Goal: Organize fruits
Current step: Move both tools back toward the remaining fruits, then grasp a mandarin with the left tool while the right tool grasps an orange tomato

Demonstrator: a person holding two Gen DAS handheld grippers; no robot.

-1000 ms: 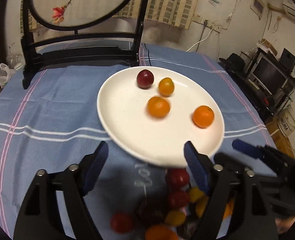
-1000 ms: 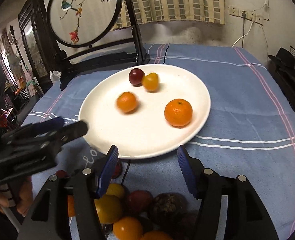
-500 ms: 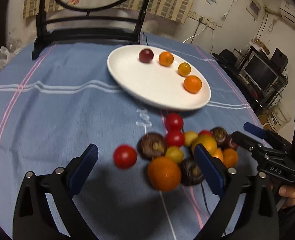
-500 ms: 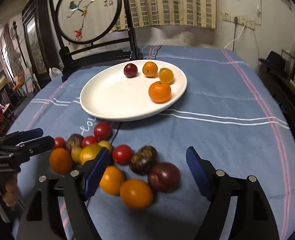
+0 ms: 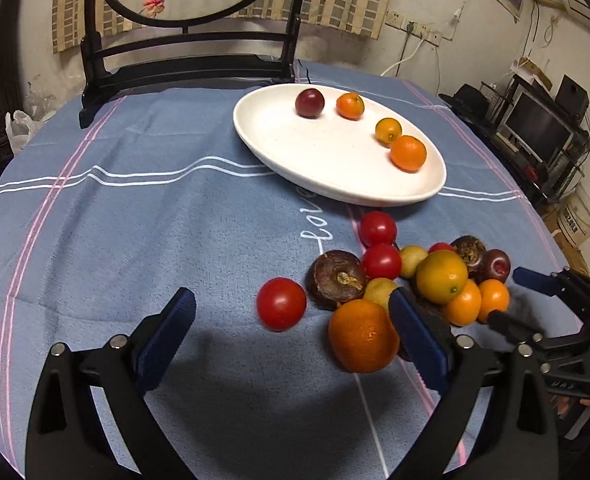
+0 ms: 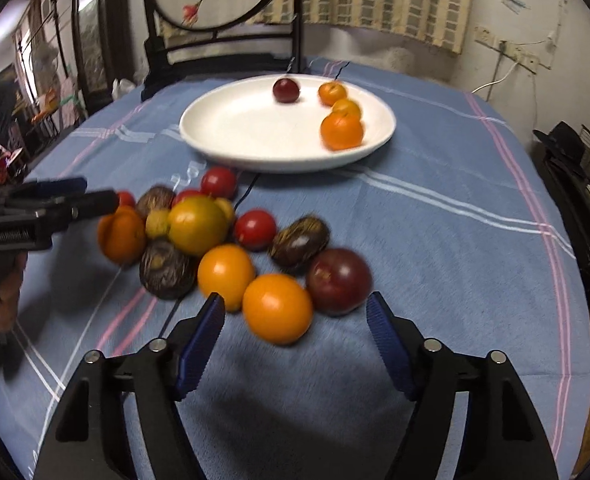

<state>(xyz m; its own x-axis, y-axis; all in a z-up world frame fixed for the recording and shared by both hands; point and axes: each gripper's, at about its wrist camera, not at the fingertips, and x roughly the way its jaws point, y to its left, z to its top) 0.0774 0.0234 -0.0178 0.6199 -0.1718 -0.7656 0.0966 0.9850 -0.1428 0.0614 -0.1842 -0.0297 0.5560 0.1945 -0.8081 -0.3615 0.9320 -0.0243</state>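
Beyond both grippers, a blue striped cloth tabletop (image 5: 135,208) carries a white oval ceramic plate (image 5: 327,168). The left gripper (image 5: 291,332) is spread wide, empty. The right gripper (image 6: 295,332) is closing, nothing pinched. Just ahead, the round smooth orange fruit (image 6: 277,308) looks light and roll-prone; best taken across its middle.

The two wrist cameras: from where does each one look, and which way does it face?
Left wrist: sits on the left gripper, looks forward and down at the loose fruit pile on the blue striped tablecloth; its open blue-padded fingers show, plus the right gripper at the right edge.
Right wrist: sits on the right gripper, jaws closing with nothing gripped, facing the same pile; the left gripper and a hand show at left.
Shared: the pile, the round white plate with four fruits, the dark-framed round screen behind.
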